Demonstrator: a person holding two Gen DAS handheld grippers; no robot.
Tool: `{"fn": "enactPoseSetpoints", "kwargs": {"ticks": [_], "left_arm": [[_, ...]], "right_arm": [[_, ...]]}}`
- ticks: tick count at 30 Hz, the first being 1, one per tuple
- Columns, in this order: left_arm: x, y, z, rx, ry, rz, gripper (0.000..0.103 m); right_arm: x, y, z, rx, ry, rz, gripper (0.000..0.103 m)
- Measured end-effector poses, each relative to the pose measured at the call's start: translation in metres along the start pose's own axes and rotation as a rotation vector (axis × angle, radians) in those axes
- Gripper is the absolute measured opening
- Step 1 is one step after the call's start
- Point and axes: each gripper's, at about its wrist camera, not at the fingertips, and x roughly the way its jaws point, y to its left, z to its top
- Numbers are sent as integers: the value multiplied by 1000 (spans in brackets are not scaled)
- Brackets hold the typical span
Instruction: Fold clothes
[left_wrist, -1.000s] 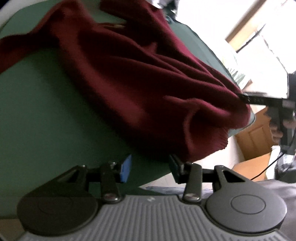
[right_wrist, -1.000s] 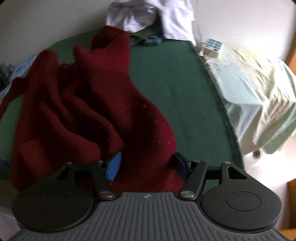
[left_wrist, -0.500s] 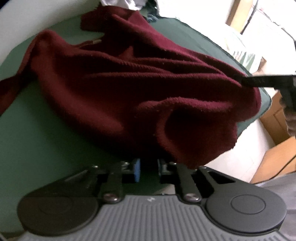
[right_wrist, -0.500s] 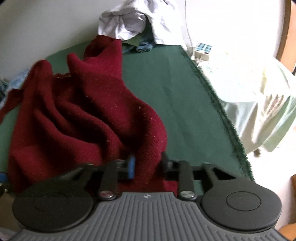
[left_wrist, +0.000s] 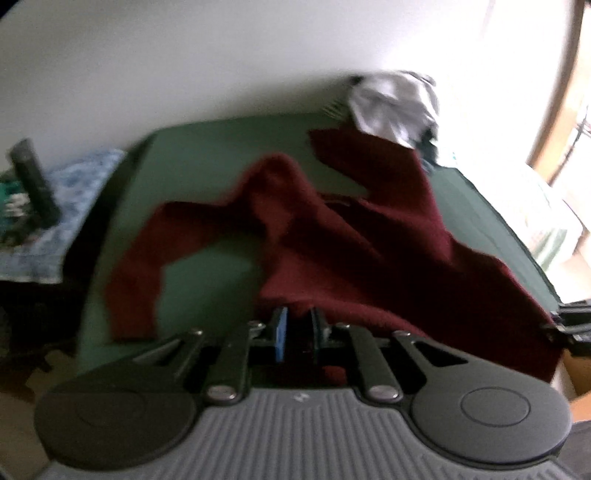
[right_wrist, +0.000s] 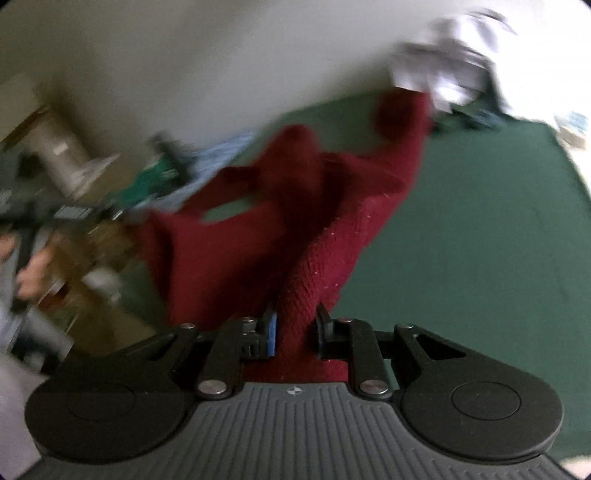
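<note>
Far left, just off the surface's (left_wrist: 207, 147) left edge, there's a blue patterned cloth (left_wrist: 62, 206) with a dark upright object (left_wrist: 35, 184) on it, too blurry to identify. The left hand-held gripper (left_wrist: 297, 330) has its jaws pinched nearly together on the near hem of the maroon sweater (left_wrist: 369, 243). The sweater lies crumpled across the green surface, one sleeve trailing toward the near left corner and the other reaching the far edge, where it meets a white garment pile (left_wrist: 395, 103). The right hand-held gripper (right_wrist: 295, 330) is clamped on a bunched fold of the sweater (right_wrist: 317, 236) near the near edge, fabric filling the gap between its jaws. Both views are pretty motion-blurred.
</note>
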Motion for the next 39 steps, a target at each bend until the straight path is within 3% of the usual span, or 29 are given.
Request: {"fn": "enactPoseSetpoints", "kwargs": {"ticks": [1,6,9,11,13,15,18,20,21,23,24,25,26,28,29,30,34,39], "left_arm": [[-2,5,-2,-12,4,17,10],[18,24,-29,-42,129,123,12],[28,33,-50,-83,198,117,13],[35,34,-63,-102,235,62,30],[43,27,-73,-93,252,13,54],[53,17,-81,-76,271,-42,64],[67,6,-85,-20,250,-34,71],[76,8,-83,-21,226,-36,71],[79,9,-80,-35,214,-49,70],[88,7,-75,-59,197,-74,63],[94,5,-72,-64,196,-86,47],[98,1,-70,-64,201,-99,25],[102,-5,-68,-61,210,-113,17],[102,-12,-65,-51,202,-116,14],[99,-13,-62,-54,196,-118,13],[96,-14,-60,-56,189,-119,13],[52,-1,-38,-129,77,-156,13],[-15,16,-8,-179,-58,-170,12]], "right_arm": [[2,3,0,-21,-3,3,20],[-2,-36,-1,154,23,-130,25],[-5,-59,-1,259,39,-209,30],[-10,-70,-3,288,33,-235,35],[-12,-66,-5,206,72,-232,41],[-1,-57,-6,83,153,-229,52],[7,-45,-17,-59,243,-172,53],[8,-42,-22,-104,275,-138,56],[7,-43,-24,-112,279,-128,64],[14,-42,-25,-113,275,-133,69],[19,-41,-26,-113,272,-138,69],[24,-40,-27,-112,269,-144,69],[28,-39,-27,-111,266,-149,68],[31,-39,-27,-93,249,-160,53],[33,-40,-26,-83,241,-165,37],[32,-43,-21,-41,231,-151,28],[17,-56,1,124,136,-30,25],[-11,-62,36,245,56,245,25]]}}
